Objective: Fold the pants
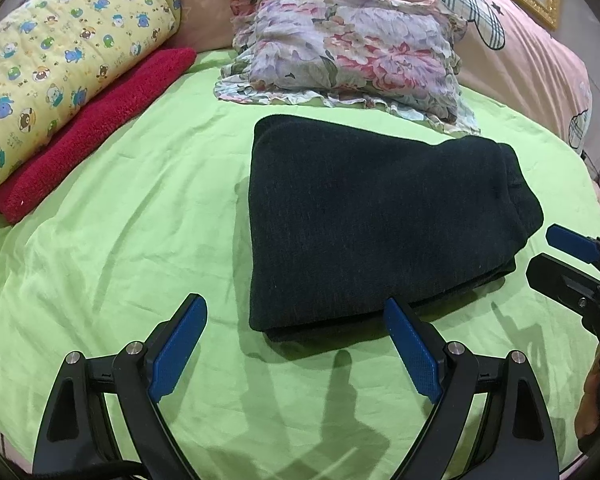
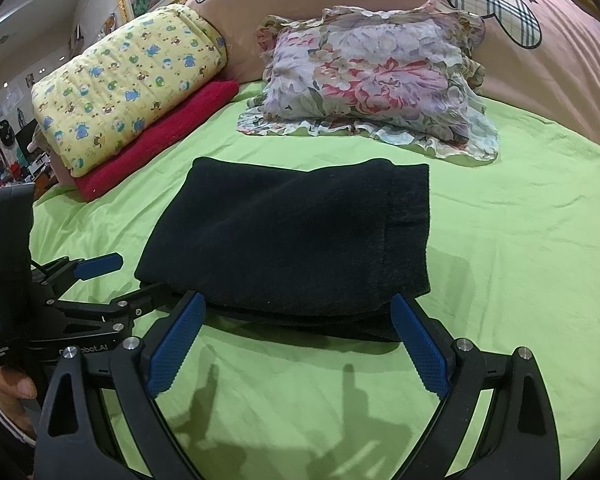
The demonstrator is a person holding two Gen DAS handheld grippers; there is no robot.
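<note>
**Folded pants lying between two open grippers on a green bed**

A pair of dark pants (image 1: pixel 364 220) is lying folded into a thick, layered rectangle on the green sheet (image 1: pixel 140 240) of a bed, near the middle of the mattress and just short of its near edge. The left gripper (image 1: pixel 296 344) is hovering over the sheet at the near edge of the bed with its jaws standing wide apart and holding nothing; in the left wrist view its right blue pad is sitting just in front of the near edge of the bundle, while the left pad is hanging over bare sheet, clear of the cloth. The right gripper (image 2: pixel 300 340) is likewise showing wide, empty jaws, and in its own view the near folded edge of the pants (image 2: pixel 292 240) is lying just beyond both fingertips, spanning most of the gap between them; whether the tips are touching the cloth cannot be told. Each gripper is showing in the other's view, the right gripper (image 1: pixel 572 264) by the bundle's right-hand side and the left gripper (image 2: pixel 100 280) by its left-hand side. Toward the head of the bed a floral pillow (image 1: pixel 348 52) is resting behind the pants, well apart from them. At the far left corner a yellow cartoon-print quilt (image 1: pixel 68 56) is lying rolled on top of a folded red blanket (image 1: pixel 100 128). A pink cover with plaid patches (image 2: pixel 540 80) is rising behind the pillow along the head of the bed.
</note>
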